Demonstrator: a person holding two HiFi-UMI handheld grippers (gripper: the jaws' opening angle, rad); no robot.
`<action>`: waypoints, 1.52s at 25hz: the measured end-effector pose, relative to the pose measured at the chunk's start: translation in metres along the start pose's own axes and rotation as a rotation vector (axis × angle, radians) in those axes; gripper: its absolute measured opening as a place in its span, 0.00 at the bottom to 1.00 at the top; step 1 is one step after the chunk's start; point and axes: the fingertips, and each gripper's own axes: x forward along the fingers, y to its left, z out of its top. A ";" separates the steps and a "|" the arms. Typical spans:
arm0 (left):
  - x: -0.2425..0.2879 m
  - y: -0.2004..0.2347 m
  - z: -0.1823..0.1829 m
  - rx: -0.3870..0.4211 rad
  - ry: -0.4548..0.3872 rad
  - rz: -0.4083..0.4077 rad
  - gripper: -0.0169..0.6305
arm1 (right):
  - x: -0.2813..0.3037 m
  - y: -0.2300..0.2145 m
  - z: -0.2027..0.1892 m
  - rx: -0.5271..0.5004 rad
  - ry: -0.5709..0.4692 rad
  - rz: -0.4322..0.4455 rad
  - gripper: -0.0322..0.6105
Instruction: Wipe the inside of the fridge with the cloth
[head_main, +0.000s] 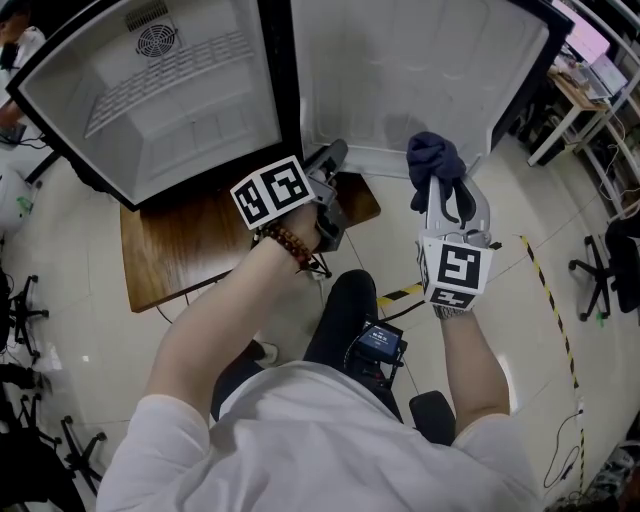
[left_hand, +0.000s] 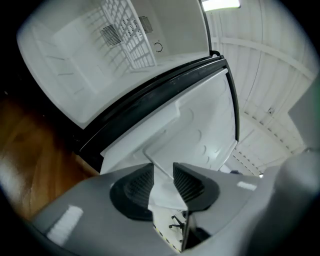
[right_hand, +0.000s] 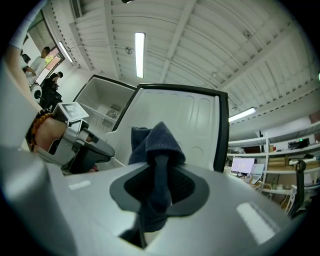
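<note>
Dark blue cloth (head_main: 435, 155) clenched in the right gripper (head_main: 446, 188), bunched before the open fridge door (head_main: 400, 70), its tail hidden between the jaws, left gripper (head_main: 335, 160) unclenched around the door's white lower edge, contact hard to judge, fridge (head_main: 60, 90) on wooden table (head_main: 170, 250), its top cut off.

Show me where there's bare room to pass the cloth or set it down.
Free: the white fridge cavity below its wire shelf, and the brown wooden table's front strip, left of the left gripper. Crowded: the open white door's lower edge, where the left gripper sits beside the right gripper's dark blue cloth.
</note>
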 end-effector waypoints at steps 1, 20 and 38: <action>0.001 0.000 0.000 -0.006 -0.002 -0.002 0.20 | -0.002 0.002 -0.001 -0.001 0.001 0.004 0.15; -0.031 -0.029 -0.004 -0.057 -0.033 -0.104 0.10 | -0.029 0.038 -0.010 -0.025 0.010 0.098 0.15; -0.030 -0.047 0.014 0.018 -0.003 -0.123 0.03 | 0.010 0.076 -0.019 -0.033 0.068 0.164 0.15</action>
